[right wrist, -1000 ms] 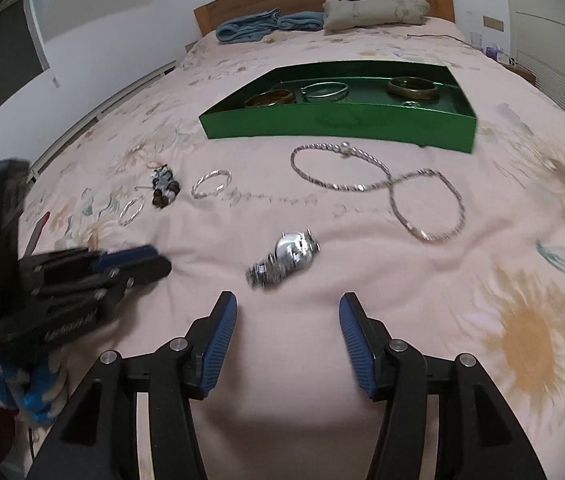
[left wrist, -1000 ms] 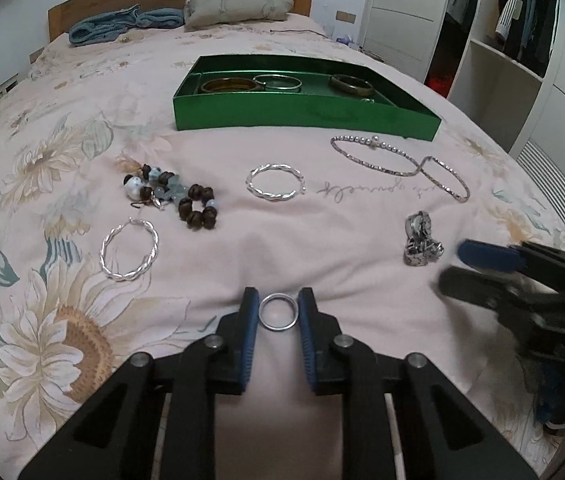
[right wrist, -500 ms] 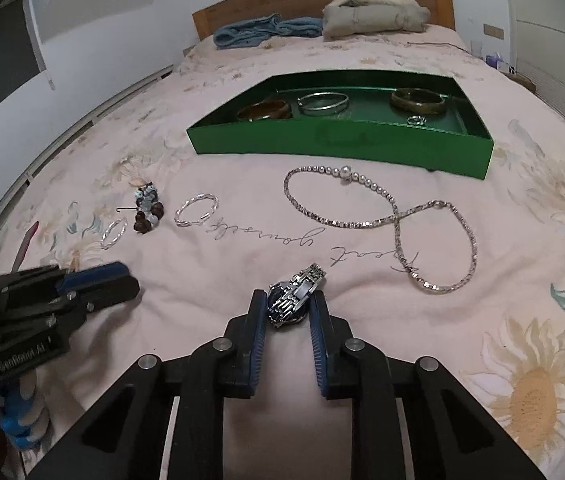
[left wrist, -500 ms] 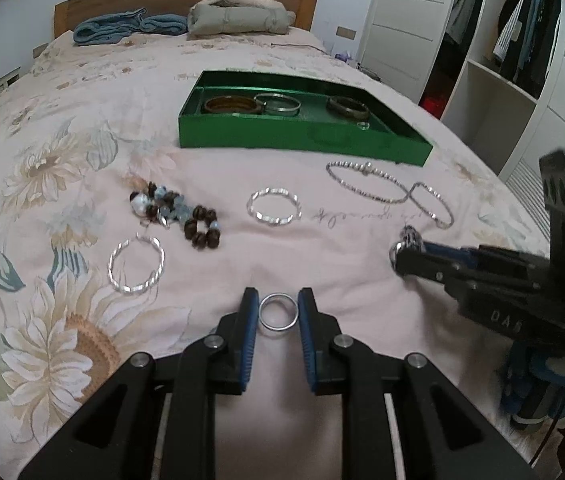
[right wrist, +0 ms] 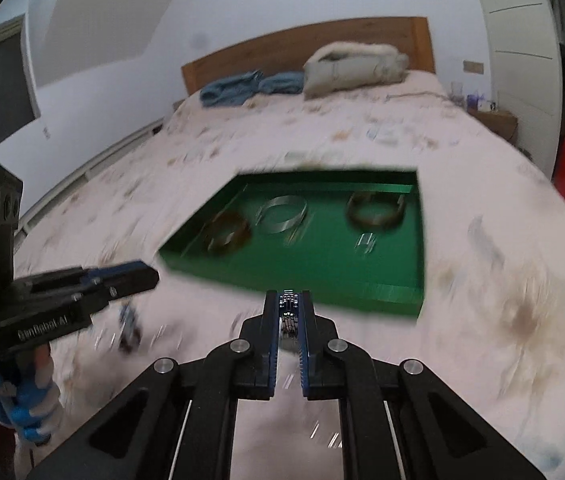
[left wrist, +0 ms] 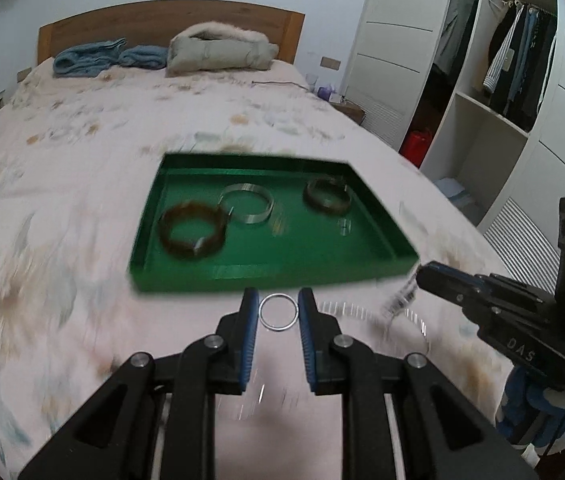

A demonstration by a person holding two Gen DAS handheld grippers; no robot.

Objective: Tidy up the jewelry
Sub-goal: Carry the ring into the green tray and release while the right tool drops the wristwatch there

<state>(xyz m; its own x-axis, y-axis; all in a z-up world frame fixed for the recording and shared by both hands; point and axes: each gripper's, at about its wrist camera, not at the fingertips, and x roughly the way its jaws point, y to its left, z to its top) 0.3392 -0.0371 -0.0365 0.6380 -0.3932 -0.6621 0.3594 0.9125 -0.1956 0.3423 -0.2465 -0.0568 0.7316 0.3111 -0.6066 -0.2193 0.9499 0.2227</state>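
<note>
My left gripper (left wrist: 278,306) is shut on a silver ring (left wrist: 278,313) and holds it in the air just short of the green tray's (left wrist: 274,280) near wall. My right gripper (right wrist: 290,304) is shut on a silver watch (right wrist: 289,314), also raised near the tray's (right wrist: 386,296) front edge. The tray holds a brown bangle (left wrist: 191,231), a silver bangle (left wrist: 247,209), a dark bangle (left wrist: 327,200) and a small ring (left wrist: 344,227). The right gripper shows at the right in the left wrist view (left wrist: 422,276); the left one shows at the left in the right wrist view (right wrist: 150,274).
A floral bedspread (left wrist: 62,208) covers the bed. A blurred silver necklace (left wrist: 362,310) lies right of my left gripper. Folded blue clothes (left wrist: 94,56) and a beige jacket (left wrist: 218,50) lie by the wooden headboard. An open wardrobe (left wrist: 502,80) stands at the right.
Both grippers have lifted off the bedspread with their pieces and moved forward toward the green tray, which now looks much closer. The view is motion-blurred.
</note>
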